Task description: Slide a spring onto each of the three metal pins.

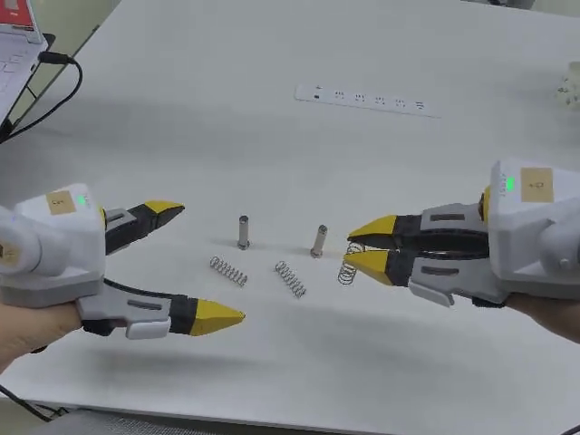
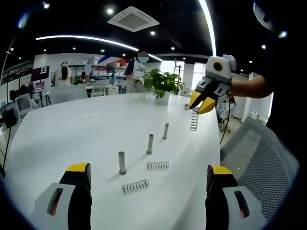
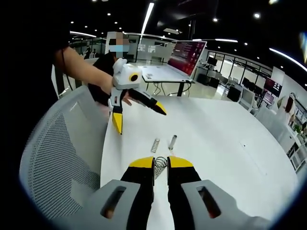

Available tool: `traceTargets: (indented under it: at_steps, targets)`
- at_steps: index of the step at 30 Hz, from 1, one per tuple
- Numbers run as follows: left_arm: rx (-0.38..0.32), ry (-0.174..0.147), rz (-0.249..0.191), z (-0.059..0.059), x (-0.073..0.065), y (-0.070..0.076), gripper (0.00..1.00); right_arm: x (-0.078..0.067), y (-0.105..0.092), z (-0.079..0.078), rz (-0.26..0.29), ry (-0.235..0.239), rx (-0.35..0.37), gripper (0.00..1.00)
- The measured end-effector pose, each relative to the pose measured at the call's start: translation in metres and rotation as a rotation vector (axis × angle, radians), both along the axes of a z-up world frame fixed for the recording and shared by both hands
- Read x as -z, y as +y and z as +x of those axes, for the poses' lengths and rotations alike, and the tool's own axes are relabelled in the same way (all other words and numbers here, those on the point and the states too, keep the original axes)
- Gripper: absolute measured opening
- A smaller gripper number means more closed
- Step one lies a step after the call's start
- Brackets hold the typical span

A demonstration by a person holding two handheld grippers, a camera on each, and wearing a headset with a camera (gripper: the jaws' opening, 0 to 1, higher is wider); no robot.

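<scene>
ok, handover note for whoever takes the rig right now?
Grippers: the left gripper is open and holds nothing. The right gripper has its fingers shut on one coiled metal spring, which hangs from the tips.
Things: three upright metal pins stand in a row on the white table, all bare. Two loose springs lie beside them.
Done: no spring seated.
Left: all three pins, probably starting with the held spring.

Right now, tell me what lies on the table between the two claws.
Head view: left pin and right pin, upright, plus left spring and middle spring lying flat. The right claw is shut on a third spring; the left claw is open.
</scene>
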State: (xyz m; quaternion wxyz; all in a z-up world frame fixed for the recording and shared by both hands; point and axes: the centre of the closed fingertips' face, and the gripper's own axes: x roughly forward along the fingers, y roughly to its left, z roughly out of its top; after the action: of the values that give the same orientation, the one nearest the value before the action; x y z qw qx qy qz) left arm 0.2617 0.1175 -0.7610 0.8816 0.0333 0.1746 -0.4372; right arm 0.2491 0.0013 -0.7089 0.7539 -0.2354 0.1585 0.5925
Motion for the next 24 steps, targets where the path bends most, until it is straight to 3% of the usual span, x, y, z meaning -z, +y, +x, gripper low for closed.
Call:
traceTargets:
  at_steps: [8,24]
  targets:
    - [-0.005,-0.002,-0.002,0.001,-0.001,0.000,0.98,0.005,-0.012,0.008,-0.013,0.003,0.032,0.07]
    - [-0.018,0.002,0.005,-0.002,0.001,0.003,0.98,0.010,-0.056,0.048,-0.057,-0.030,0.181,0.07]
